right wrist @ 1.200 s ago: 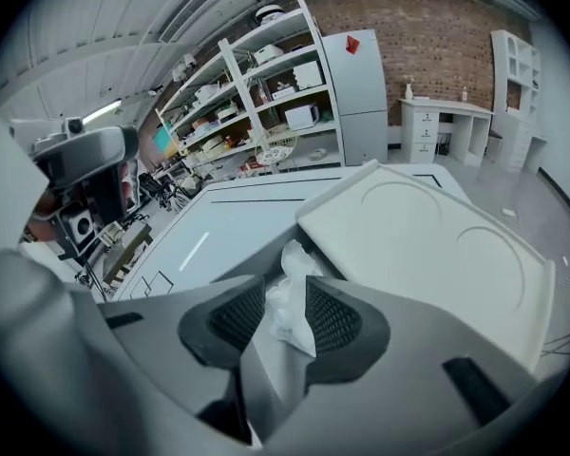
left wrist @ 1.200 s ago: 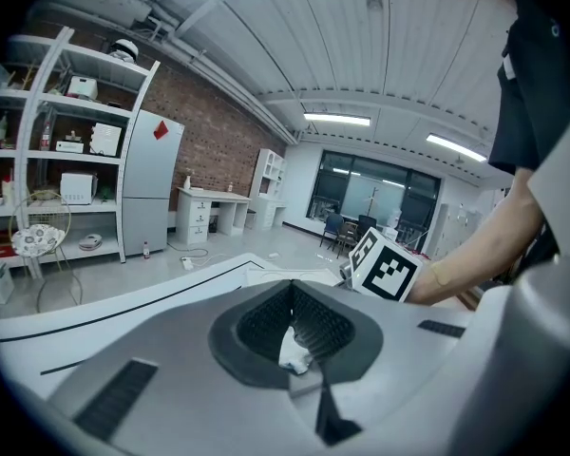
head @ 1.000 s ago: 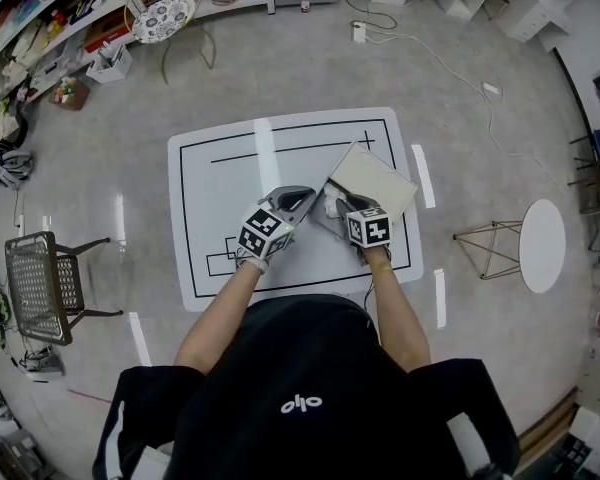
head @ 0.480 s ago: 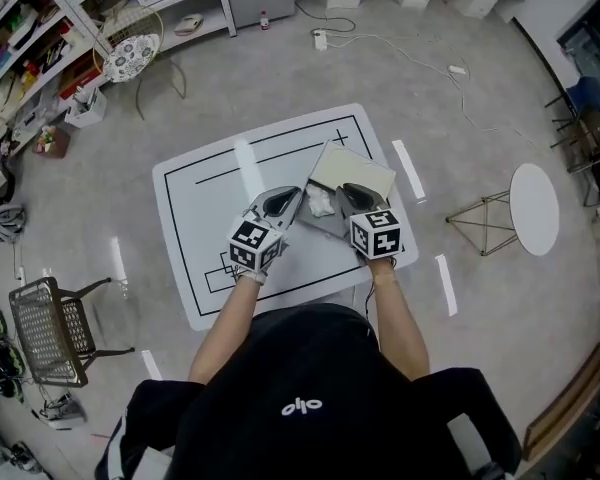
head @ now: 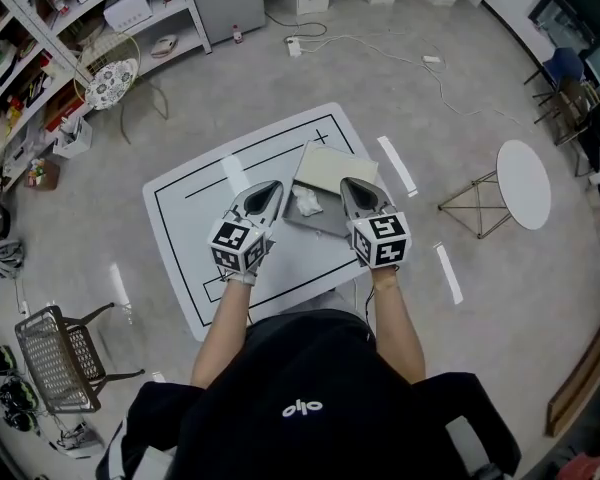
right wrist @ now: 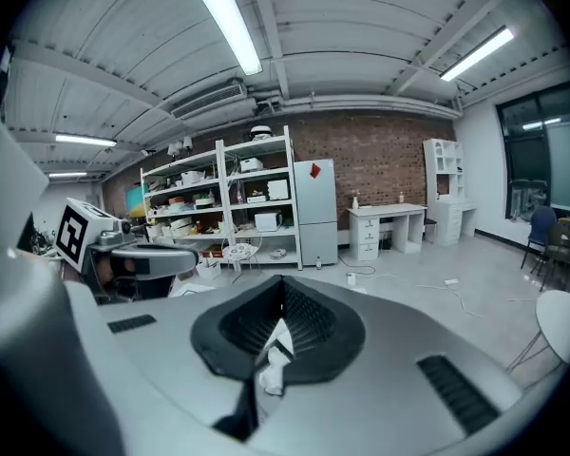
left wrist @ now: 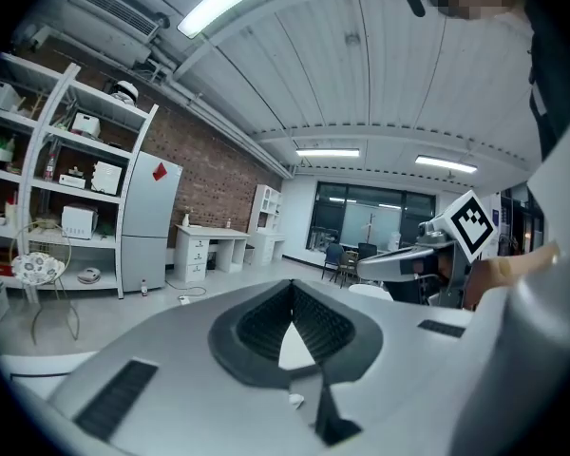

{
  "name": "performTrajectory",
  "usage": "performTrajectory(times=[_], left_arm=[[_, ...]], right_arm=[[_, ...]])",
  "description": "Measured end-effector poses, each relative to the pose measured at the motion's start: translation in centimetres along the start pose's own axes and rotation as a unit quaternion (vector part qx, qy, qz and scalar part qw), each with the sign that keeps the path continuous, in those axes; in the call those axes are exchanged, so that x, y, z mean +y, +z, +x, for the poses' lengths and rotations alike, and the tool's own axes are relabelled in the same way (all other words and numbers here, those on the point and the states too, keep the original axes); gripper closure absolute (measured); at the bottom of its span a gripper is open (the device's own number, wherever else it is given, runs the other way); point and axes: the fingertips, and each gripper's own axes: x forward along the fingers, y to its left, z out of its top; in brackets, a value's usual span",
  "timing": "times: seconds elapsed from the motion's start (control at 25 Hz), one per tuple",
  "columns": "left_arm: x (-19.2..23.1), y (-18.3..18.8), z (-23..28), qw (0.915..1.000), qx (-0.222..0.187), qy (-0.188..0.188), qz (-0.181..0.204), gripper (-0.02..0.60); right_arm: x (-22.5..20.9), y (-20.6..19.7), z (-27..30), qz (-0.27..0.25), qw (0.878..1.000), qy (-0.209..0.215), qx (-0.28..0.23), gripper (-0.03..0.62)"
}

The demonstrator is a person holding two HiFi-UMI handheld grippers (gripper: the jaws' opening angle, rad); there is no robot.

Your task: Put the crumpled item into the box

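Note:
The white crumpled item (head: 307, 203) lies inside the shallow grey box (head: 332, 166), whose lid stands open on the white table (head: 190, 258). My left gripper (head: 264, 189) hovers just left of the box and my right gripper (head: 351, 184) just right of it, both lifted off the table and apart from the item. In the left gripper view the left gripper (left wrist: 291, 291) is shut with nothing between its pads. The right gripper view shows the right gripper (right wrist: 283, 289) shut too. A white patch shows low in the gap behind its pads.
Black lines mark the table top. A round white side table (head: 523, 183) stands to the right and a wire chair (head: 52, 360) to the lower left. Shelves (head: 40, 38) fill the far left. A cable (head: 380, 43) runs over the floor beyond the table.
Both grippers have risen and drawn back from the box, moving apart. The crumpled item has stayed behind in the box. The head view has shifted over the table.

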Motion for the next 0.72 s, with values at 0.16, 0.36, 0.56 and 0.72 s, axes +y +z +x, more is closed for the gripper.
performTrajectory(times=[0.16, 0.36, 0.56, 0.72], left_arm=[[-0.2, 0.6, -0.5, 1.0, -0.005, 0.0, 0.003, 0.574], [-0.3, 0.8, -1.5, 1.0, -0.007, 0.002, 0.003, 0.574], [-0.3, 0.4, -1.8, 1.0, -0.008, 0.003, 0.003, 0.574], [-0.1, 0.7, -1.9, 0.9999, -0.009, 0.005, 0.004, 0.574]], right_arm=[[0.2, 0.4, -1.0, 0.014, 1.0, -0.009, -0.014, 0.585], [1.1, 0.3, -1.4, 0.007, 1.0, -0.009, -0.014, 0.585], [1.3, -0.4, -1.4, 0.004, 1.0, -0.009, -0.012, 0.585], [1.4, -0.5, -1.2, 0.005, 1.0, -0.008, -0.008, 0.585]])
